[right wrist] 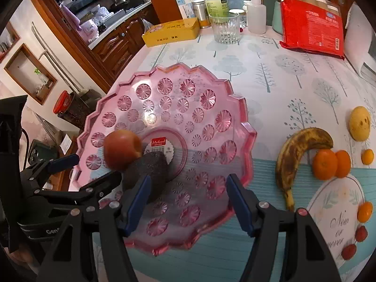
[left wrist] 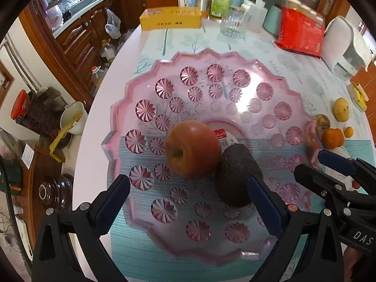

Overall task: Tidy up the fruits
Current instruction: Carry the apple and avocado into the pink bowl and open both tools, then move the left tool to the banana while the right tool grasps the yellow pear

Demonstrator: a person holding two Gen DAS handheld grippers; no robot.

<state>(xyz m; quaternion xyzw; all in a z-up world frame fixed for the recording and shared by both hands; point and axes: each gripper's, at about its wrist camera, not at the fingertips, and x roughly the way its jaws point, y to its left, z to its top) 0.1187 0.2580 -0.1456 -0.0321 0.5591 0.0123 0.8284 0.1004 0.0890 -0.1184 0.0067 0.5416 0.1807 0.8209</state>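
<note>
Your left gripper [left wrist: 188,197]: angled steeply down over the scalloped pink plastic plate [left wrist: 145,89], jaws spread wide, empty.
Your right gripper [right wrist: 186,198]: same tilt, jaws parted, gripping nothing.
Plate holds: red apple [left wrist: 192,149] touching dark avocado [left wrist: 237,176].

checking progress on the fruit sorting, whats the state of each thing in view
apple: in the pink dish, touching the avocado
avocado: in the dish, on its side
banana: on the table, outside the dish
left gripper: jaws open, empty
right gripper: jaws open, empty
glass: upright, empty
</note>
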